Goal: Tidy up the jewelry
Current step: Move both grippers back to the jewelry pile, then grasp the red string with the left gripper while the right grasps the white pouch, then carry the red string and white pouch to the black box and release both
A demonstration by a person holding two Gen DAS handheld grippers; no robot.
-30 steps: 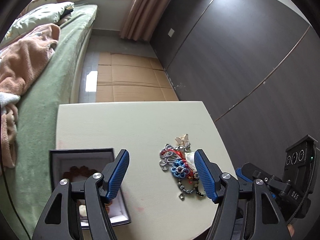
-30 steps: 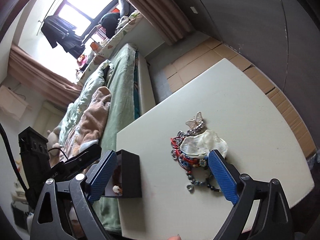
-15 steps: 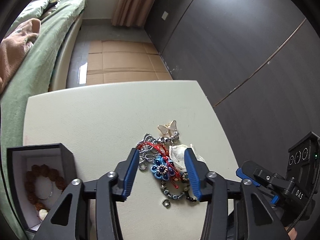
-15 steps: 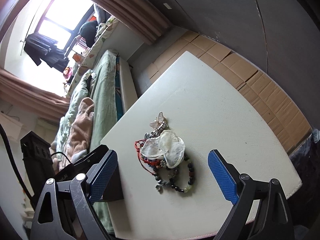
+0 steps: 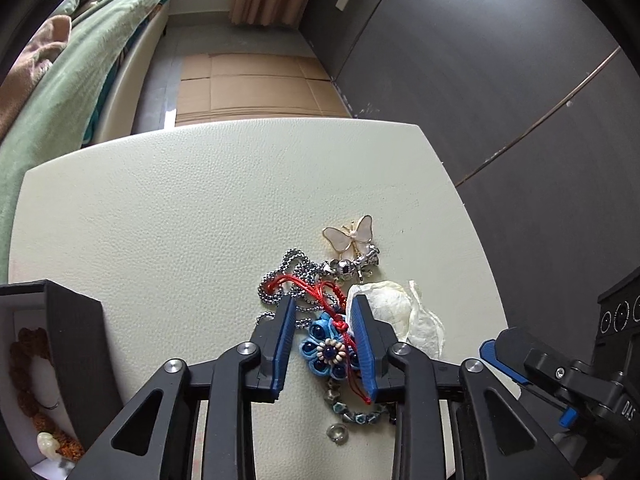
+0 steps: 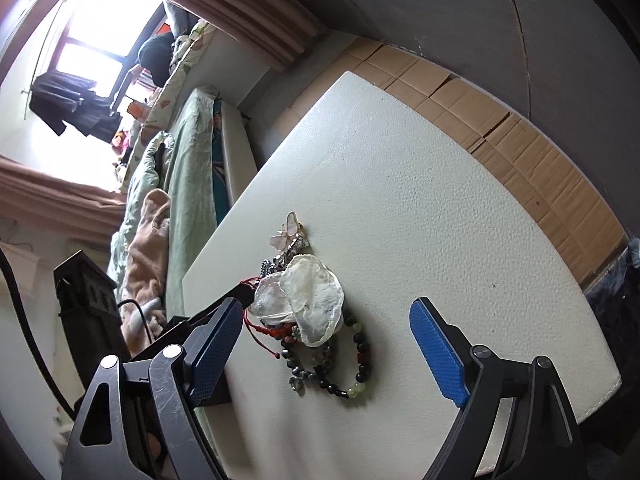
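Observation:
A heap of jewelry lies on the cream table (image 5: 168, 208): a blue flower ornament (image 5: 326, 354) on a red cord, a silver chain (image 5: 290, 270), a butterfly brooch (image 5: 350, 236), a white shell piece (image 5: 390, 312) and bead bracelets (image 6: 344, 364). My left gripper (image 5: 323, 346) straddles the blue flower, its jaws narrowed to either side of it; contact is not clear. My right gripper (image 6: 324, 354) is wide open above the heap. The shell piece (image 6: 308, 300) covers part of the heap in the right wrist view.
An open black box (image 5: 60, 352) with a brown bead bracelet inside stands at the table's left front. A bed with green cover (image 5: 80, 60) runs along the left. Cardboard (image 5: 248, 84) lies on the floor beyond the table; a dark wall is on the right.
My left gripper moved forward and down over the heap and its jaws narrowed around the blue flower. My right gripper shifted a little closer, still wide open.

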